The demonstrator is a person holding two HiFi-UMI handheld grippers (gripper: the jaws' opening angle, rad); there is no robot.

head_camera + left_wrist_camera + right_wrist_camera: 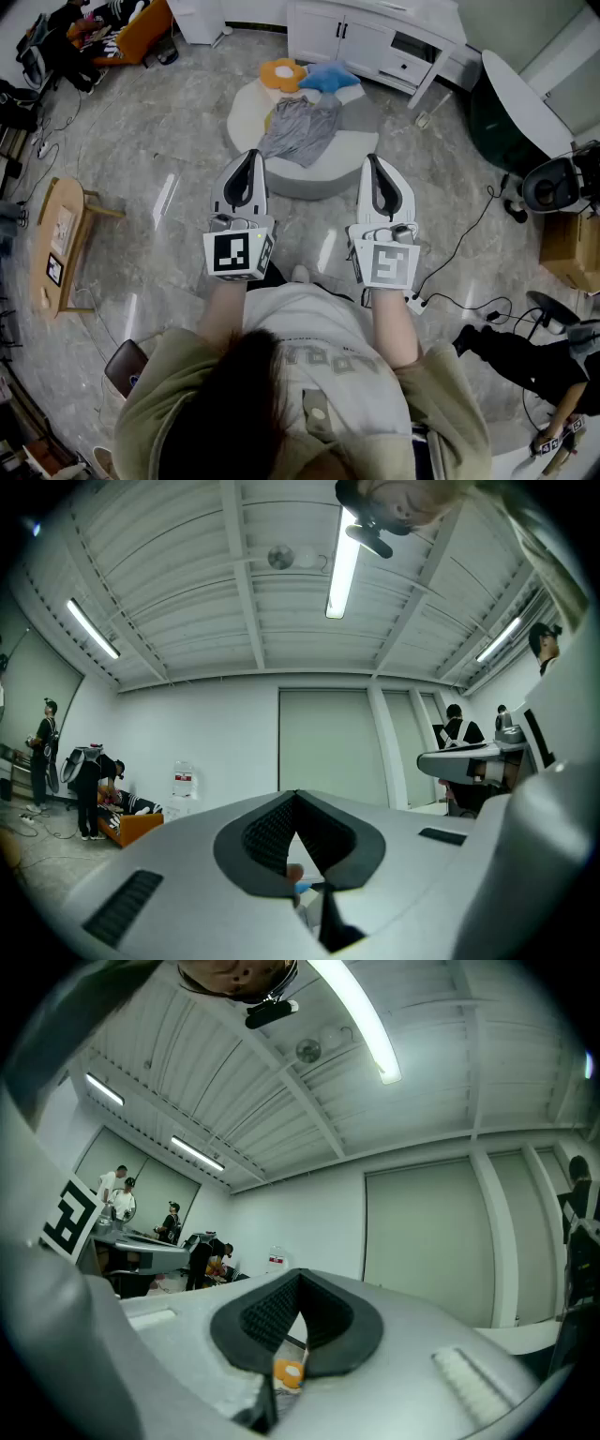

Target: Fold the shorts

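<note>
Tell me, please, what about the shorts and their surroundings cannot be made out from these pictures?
1. Head view: the shorts are small and crumpled, so the waistband and legs cannot be told apart.
2. Left gripper view: the shut left tongs fill the lower frame and hide the shorts.
3. Right gripper view: the shut right tongs leave only an orange sliver below their tips, and what it is stays unclear.

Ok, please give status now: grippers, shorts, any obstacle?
Left gripper, right gripper shut, empty. Shorts crumpled on round seat, untouched. Orange cushion, blue cushion beside.
</note>
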